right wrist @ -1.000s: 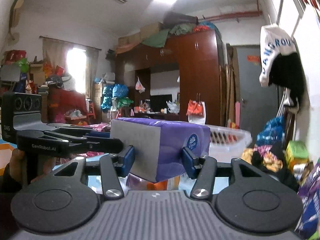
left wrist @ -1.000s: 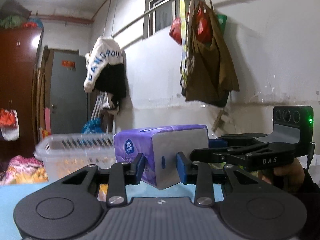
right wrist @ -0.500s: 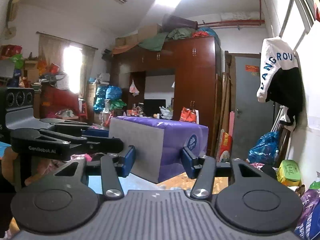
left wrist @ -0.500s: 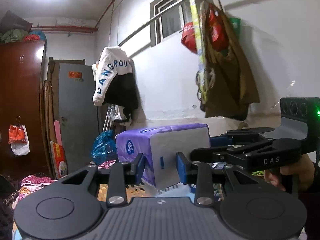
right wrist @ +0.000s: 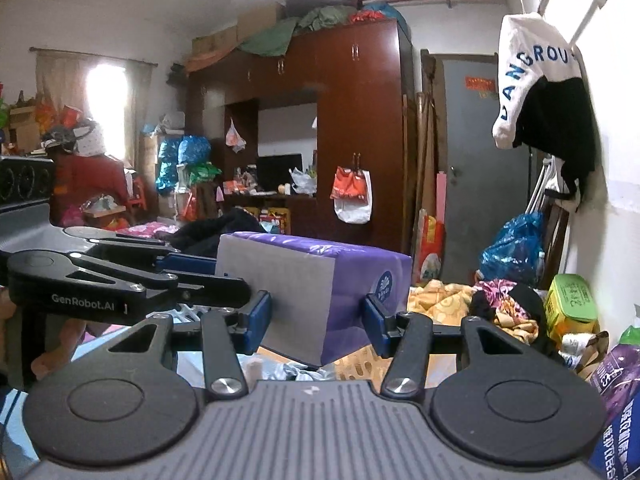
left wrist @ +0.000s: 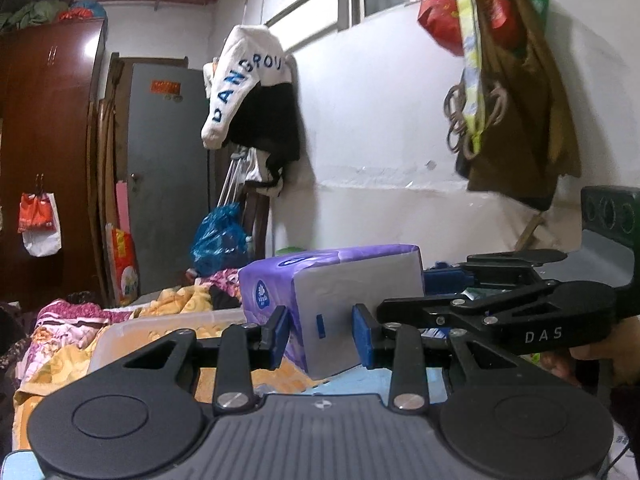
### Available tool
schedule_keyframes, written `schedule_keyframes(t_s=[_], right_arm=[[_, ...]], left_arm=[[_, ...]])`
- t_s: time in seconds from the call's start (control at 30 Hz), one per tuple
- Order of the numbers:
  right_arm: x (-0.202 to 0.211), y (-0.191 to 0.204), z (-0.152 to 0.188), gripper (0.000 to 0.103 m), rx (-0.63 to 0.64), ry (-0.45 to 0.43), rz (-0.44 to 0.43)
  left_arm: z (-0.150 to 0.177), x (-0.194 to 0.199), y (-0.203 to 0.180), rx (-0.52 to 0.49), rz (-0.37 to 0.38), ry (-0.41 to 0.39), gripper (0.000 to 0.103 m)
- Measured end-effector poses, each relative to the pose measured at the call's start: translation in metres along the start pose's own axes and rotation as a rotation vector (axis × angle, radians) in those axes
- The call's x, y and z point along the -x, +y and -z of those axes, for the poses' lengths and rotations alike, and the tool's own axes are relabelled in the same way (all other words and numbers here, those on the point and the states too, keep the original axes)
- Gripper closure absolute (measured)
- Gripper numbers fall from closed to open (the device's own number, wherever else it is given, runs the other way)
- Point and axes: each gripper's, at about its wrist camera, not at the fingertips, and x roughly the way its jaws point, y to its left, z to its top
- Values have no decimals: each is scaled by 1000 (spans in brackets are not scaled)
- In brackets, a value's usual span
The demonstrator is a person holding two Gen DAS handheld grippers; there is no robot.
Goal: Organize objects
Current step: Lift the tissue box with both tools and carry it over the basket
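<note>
A purple tissue pack (left wrist: pixel 332 292) with a grey end face hangs in the air, held from two sides. My left gripper (left wrist: pixel 320 338) is shut on its near lower corner, and both blue pads press the wrapper. In the right wrist view the same tissue pack (right wrist: pixel 316 280) sits between the blue pads of my right gripper (right wrist: pixel 316 322), which is shut on it. The right gripper's black body reaches in from the right in the left wrist view, with a hand behind it. Below and to the left lies the rim of a white plastic basket (left wrist: pixel 160 330).
Floral bedding (left wrist: pixel 72 320) with clothes piled on it spreads beneath. A grey door (left wrist: pixel 168 184) and a dark red wardrobe (right wrist: pixel 360 140) stand behind. Jackets and bags (left wrist: pixel 512 92) hang on the white wall. A green box (right wrist: pixel 572 300) and packets lie at the right.
Both grippers carried the tissue pack sideways and a little upward, with the grip unchanged. The white basket, earlier level behind the pack, now lies lower left. The room behind slid rightward in the left wrist view.
</note>
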Motion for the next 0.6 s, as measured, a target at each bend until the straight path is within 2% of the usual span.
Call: schedule_keyframes(t_s=[0.17, 0.6], right_arm=[[0, 3, 4, 49, 10, 21, 26], [1, -5, -3, 49, 12, 41, 29]], left_arm=[[4, -12, -3, -31, -34, 34, 65], [7, -20, -7, -46, -26, 65, 64]])
